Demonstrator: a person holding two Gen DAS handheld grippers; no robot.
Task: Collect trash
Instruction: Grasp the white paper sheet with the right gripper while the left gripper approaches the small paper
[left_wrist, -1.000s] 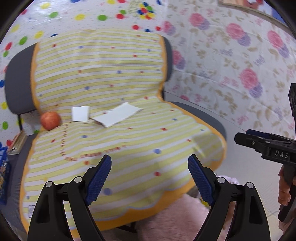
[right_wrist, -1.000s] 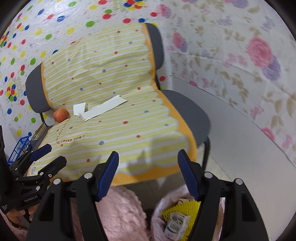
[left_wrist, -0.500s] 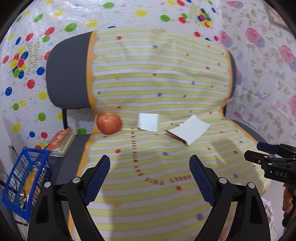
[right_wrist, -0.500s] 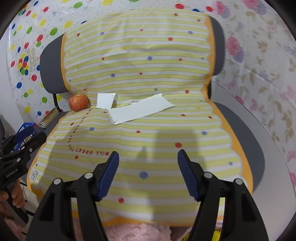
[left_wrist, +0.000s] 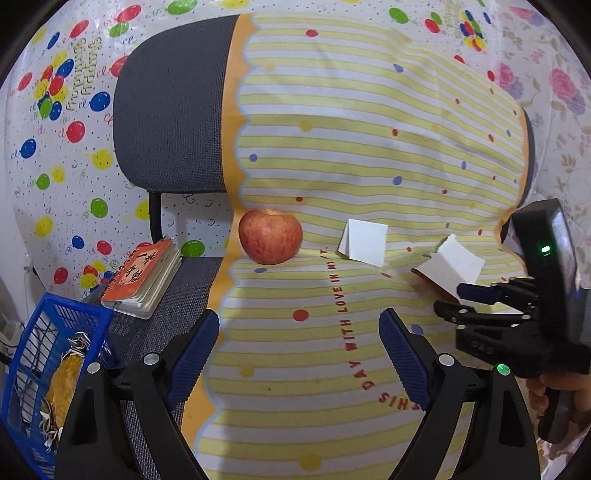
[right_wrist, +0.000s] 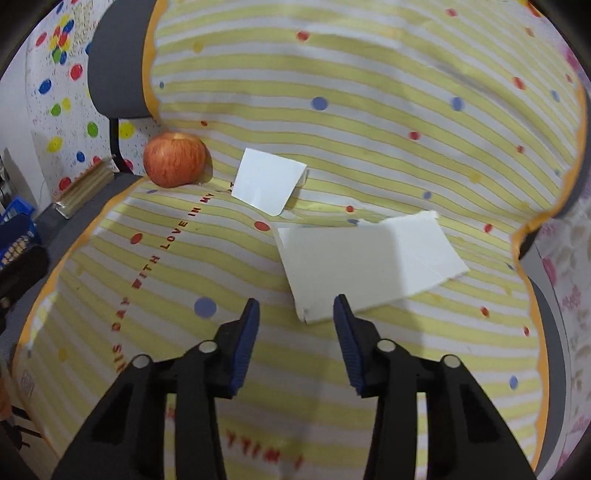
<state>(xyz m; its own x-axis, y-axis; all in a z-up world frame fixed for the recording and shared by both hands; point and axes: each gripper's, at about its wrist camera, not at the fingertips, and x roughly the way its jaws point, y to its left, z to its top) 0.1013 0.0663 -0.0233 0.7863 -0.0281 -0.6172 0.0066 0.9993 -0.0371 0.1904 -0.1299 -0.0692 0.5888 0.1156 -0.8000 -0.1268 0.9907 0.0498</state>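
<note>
A large folded white paper (right_wrist: 369, 258) lies on the striped yellow chair cover (right_wrist: 369, 110); it also shows in the left wrist view (left_wrist: 458, 260). A small folded white paper (right_wrist: 267, 181) stands further back, also in the left wrist view (left_wrist: 364, 242). A red apple (right_wrist: 174, 159) sits at the seat's back left, also in the left wrist view (left_wrist: 270, 242). My right gripper (right_wrist: 295, 314) is open, just short of the large paper's near corner. My left gripper (left_wrist: 299, 332) is open and empty above the seat, in front of the apple.
A blue basket (left_wrist: 40, 369) with scraps stands at the far left. An orange notebook (left_wrist: 144, 273) lies on the bare chair seat beside the cover. Balloon-print and flower-print sheets hang behind the chair.
Both grippers have moved in closer over the seat. The right gripper has come down to the large paper's near corner and its jaws have narrowed somewhat.
</note>
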